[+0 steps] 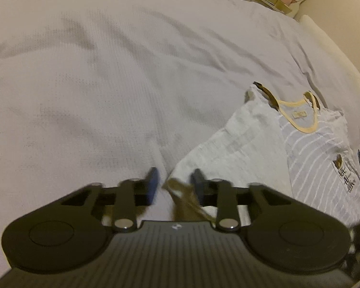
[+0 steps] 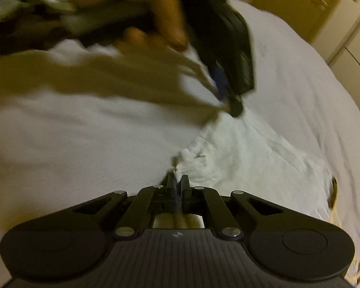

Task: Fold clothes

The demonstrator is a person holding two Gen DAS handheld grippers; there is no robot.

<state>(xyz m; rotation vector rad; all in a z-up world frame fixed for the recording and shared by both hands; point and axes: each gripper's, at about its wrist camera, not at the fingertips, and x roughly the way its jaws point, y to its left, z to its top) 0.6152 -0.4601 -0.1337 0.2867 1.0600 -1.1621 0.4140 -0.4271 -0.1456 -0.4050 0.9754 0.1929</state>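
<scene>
Closest to us, our right hand-held gripper (image 2: 178, 183) is closed on a white corner of the shirt (image 2: 252, 148). Our left hand-held gripper (image 1: 174, 180) has its jaws apart, with a brown-trimmed edge of the shirt (image 1: 264, 144) lying between them. We see the striped shirt spread on the bed (image 1: 108, 84), its yellow neckline (image 1: 300, 117) toward the far side.

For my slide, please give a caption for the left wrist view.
Open left gripper at a corner of the striped T-shirt on the white bedspread.
</scene>
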